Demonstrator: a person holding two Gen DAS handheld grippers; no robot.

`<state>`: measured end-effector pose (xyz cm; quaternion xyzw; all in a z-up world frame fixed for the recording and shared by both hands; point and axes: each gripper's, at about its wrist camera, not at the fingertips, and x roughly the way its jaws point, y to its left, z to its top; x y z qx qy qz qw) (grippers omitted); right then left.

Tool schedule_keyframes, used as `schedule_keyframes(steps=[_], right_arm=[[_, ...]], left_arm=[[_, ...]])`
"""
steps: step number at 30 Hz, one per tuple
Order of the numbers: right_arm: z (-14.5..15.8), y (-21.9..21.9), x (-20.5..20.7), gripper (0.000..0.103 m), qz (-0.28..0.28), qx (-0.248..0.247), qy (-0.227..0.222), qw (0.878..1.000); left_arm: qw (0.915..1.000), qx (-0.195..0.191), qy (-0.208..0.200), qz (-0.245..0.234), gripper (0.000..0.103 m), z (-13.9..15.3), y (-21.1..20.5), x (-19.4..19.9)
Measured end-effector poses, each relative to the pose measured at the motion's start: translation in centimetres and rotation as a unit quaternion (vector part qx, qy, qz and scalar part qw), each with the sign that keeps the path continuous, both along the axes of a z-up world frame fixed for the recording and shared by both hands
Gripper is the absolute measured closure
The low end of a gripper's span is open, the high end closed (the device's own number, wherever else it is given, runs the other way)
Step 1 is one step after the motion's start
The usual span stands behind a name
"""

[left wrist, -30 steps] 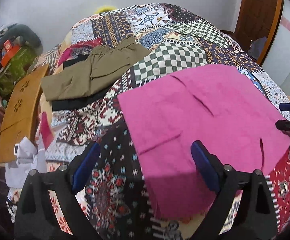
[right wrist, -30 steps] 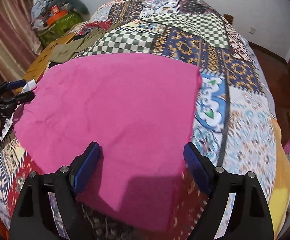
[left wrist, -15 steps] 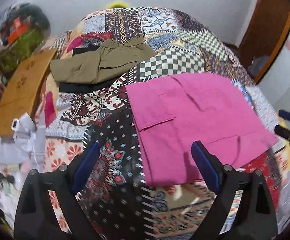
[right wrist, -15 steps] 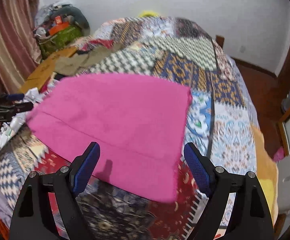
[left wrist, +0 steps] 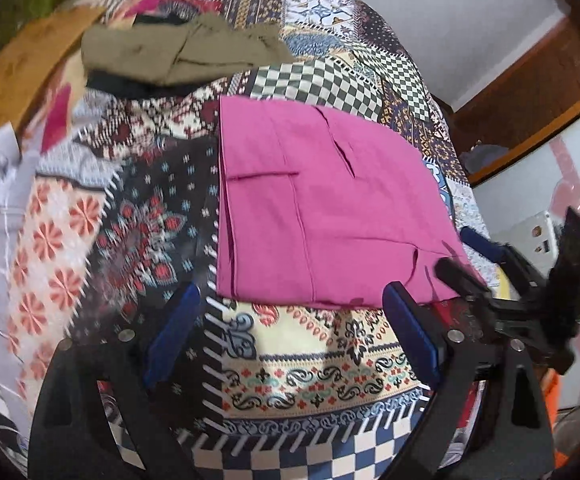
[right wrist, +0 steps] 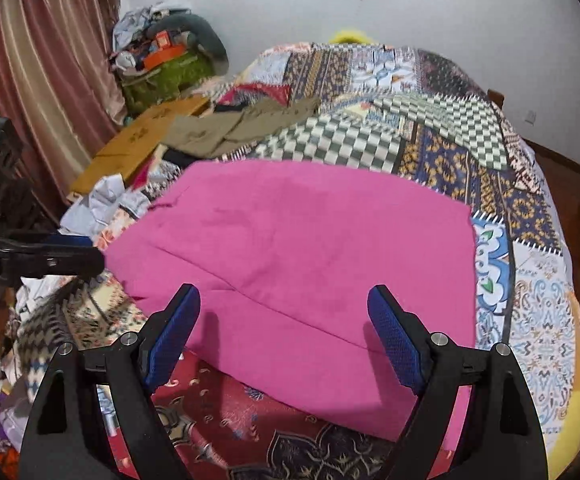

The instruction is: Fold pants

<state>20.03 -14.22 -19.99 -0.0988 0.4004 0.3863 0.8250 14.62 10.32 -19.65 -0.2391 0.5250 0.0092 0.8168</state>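
**Pink pants folded flat, both tongs off the cloth**

At the far left of the right wrist view a green bag (right wrist: pixel 166 76) stands by the curtain, stuffed to the brim — an orange box and grey cloth show on top, the rest too jumbled to name. Beside it a wooden board (right wrist: pixel 138 140) leans at the bed's edge, and olive trousers (right wrist: pixel 230 128) lie folded on the patchwork bedspread (right wrist: pixel 449 152).

The left gripper (left wrist: pixel 290 324) hangs with its blue pads spread wide, nothing between them, just short of the near edge of the pink pants (left wrist: pixel 321 208). These lie in a flat rectangle in the middle of the bed. The right gripper (right wrist: pixel 282 332) is likewise wide and empty, above the pants' near right corner.

If another fold is wanted, my judgement is that each tong should bite one near corner through all layers, lift together and level, and lay the edge square on the far edge — uneven lifting would skew the stack
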Motion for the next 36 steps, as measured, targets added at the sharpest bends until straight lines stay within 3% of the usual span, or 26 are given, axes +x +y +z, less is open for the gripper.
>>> schedule_keyframes(steps=[5, 8, 12, 15, 18, 19, 20, 22, 23, 24, 30, 33, 36], right_arm=[[-2.2, 0.4, 0.2, 0.020, 0.011, -0.032, 0.031, 0.999], [-2.4, 0.2, 0.0, 0.019, 0.015, -0.029, 0.034, 0.999], [-2.5, 0.2, 0.0, 0.017, 0.020, -0.027, 0.038, 0.999], [-2.7, 0.2, 0.1, 0.017, 0.020, -0.024, 0.042, 0.999], [-2.7, 0.3, 0.2, 0.017, 0.020, -0.021, 0.044, 0.999], [-2.8, 0.2, 0.3, 0.017, 0.020, -0.019, 0.045, 0.999], [-2.8, 0.2, 0.3, 0.017, 0.020, -0.018, 0.045, 0.999], [-2.8, 0.2, 0.4, 0.017, 0.020, -0.017, 0.047, 0.999], [-2.8, 0.2, 0.4, 0.017, 0.020, -0.016, 0.047, 0.999], [-2.8, 0.2, 0.4, 0.017, 0.020, -0.016, 0.047, 0.999], [-2.5, -0.2, 0.3, 0.020, 0.016, -0.009, 0.049, 0.999], [-2.3, -1.1, 0.5, 0.022, -0.001, 0.003, 0.055, 0.998], [-2.2, -2.3, 0.3, 0.022, -0.012, 0.003, 0.053, 0.999]], left_arm=[[0.9956, -0.092, 0.017, 0.006, 0.010, -1.5, 0.0, -0.5], [0.9939, -0.108, 0.013, 0.013, 0.009, -1.7, 0.1, -0.6], [0.9860, -0.164, 0.006, 0.032, 0.005, -2.4, 0.8, -0.1], [0.9825, -0.184, 0.004, 0.031, 0.005, -2.8, 1.0, 1.0], [0.9834, -0.179, 0.002, 0.029, 0.008, -2.7, 0.9, 2.3], [0.9854, -0.168, 0.000, 0.029, 0.012, -2.5, 0.8, 2.7], [0.9879, -0.152, 0.000, 0.030, 0.022, -2.4, 0.6, 3.0], [0.9938, -0.106, 0.001, 0.034, 0.044, -2.1, 0.2, 3.4], [0.9958, -0.084, 0.001, 0.037, 0.062, -2.0, 0.0, 3.6], [0.9973, -0.063, -0.001, 0.037, 0.073, -1.9, -0.1, 3.7], [0.9978, 0.043, -0.046, 0.020, 0.079, 0.0, -1.5, 2.8], [0.9906, 0.119, -0.065, 0.013, 0.079, 1.4, -1.8, 1.6], [0.9776, 0.196, -0.077, 0.014, 0.080, 2.8, -1.5, 0.4]])
